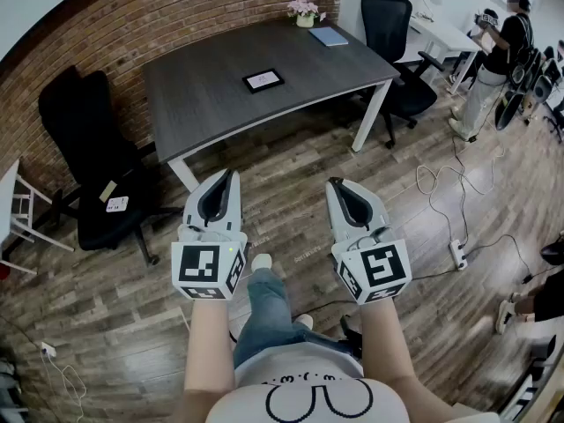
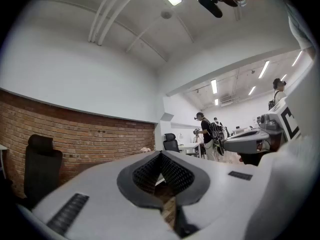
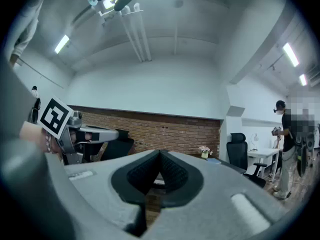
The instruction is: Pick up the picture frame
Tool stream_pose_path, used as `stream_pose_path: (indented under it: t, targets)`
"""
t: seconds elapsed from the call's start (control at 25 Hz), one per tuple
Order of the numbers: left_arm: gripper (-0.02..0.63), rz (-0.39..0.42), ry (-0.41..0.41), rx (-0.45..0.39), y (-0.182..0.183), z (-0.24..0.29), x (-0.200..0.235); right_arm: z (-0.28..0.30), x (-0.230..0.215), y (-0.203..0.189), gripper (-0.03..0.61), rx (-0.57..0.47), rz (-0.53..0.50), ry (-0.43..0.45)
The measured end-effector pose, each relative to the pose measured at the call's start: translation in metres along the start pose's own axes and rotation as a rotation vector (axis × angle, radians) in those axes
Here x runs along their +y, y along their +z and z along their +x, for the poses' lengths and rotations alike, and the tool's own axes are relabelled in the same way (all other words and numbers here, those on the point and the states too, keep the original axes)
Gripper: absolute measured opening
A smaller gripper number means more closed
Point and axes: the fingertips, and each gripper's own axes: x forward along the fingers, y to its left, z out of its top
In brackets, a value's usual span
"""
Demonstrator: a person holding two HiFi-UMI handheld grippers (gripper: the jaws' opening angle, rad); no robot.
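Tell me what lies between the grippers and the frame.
In the head view, only wood floor and bare tabletop lie between the left gripper, the right gripper and the frame.

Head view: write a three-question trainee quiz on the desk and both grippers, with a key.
1. True or false: the picture frame lies flat on the dark table, with neither gripper touching it.
2. Pick one. The left gripper and the right gripper are: A) both open; B) both shut and empty; C) one shut on the frame.
3. Short answer: what lies on the table's far corner beside the flower pot?

Key
1. True. Both grippers are held over the floor, short of the table.
2. B. In each gripper view the jaws meet with nothing between them.
3. A blue notebook.
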Motion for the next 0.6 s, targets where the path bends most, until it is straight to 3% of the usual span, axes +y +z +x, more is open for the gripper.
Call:
stream_pose_path:
  t: [0.32,0.6]
  targets:
    - [-0.002,-0.023,0.001,0.001,-0.011,0.05,0.042,0.061,-0.014,-0.005,-0.002,0.015,-0.009,-0.005]
    - [-0.002,-0.044,-0.008,0.025,-0.028,0.129,0.101,0.156,-0.034,-0.015,0.0,0.023,0.032,0.009]
